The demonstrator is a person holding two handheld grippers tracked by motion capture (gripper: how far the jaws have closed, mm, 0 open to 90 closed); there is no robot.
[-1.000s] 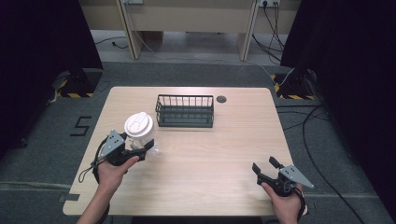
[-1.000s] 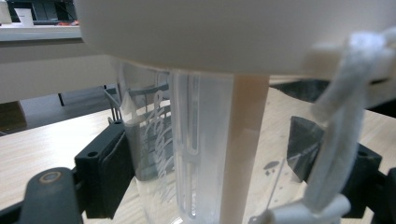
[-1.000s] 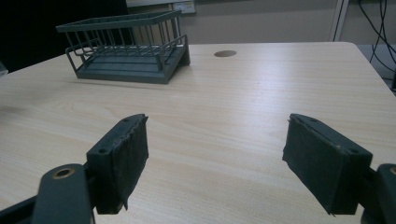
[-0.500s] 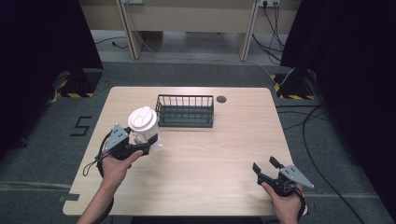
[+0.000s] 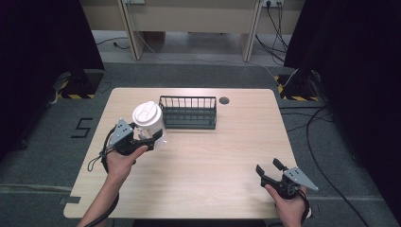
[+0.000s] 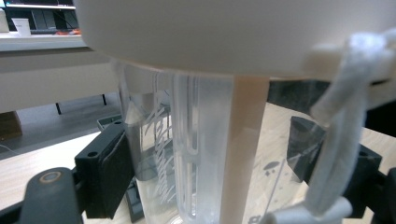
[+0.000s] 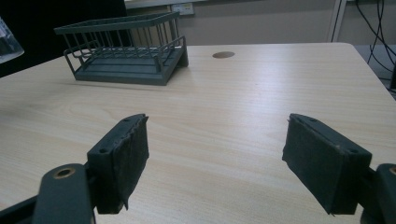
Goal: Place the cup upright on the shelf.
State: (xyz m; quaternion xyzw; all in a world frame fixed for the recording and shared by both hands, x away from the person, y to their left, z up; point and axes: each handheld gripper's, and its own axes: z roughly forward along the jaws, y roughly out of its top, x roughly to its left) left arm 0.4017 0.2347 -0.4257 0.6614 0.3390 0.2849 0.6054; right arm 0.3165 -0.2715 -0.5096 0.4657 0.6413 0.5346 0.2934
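A clear plastic cup (image 5: 157, 133) with a white lid (image 5: 146, 114) hangs over the table's left half, just left of a dark wire basket (image 5: 189, 112). My left gripper (image 5: 152, 138) is shut on the cup's body. In the left gripper view the ribbed clear wall (image 6: 196, 154) sits between both black pads (image 6: 109, 172), the lid (image 6: 233, 32) is overhead, and a white cord (image 6: 345, 126) dangles from it. My right gripper (image 5: 268, 168) rests low at the front right, open, with nothing between its jaws (image 7: 224, 172).
The light wooden table (image 5: 227, 151) has a round cable hole (image 5: 224, 100) at the back, right of the basket (image 7: 126, 51). Grey carpet, loose cables and desk legs lie beyond the far edge.
My left gripper has carried the cup farther from the person and slightly right, closer to the basket. The right gripper has stayed put.
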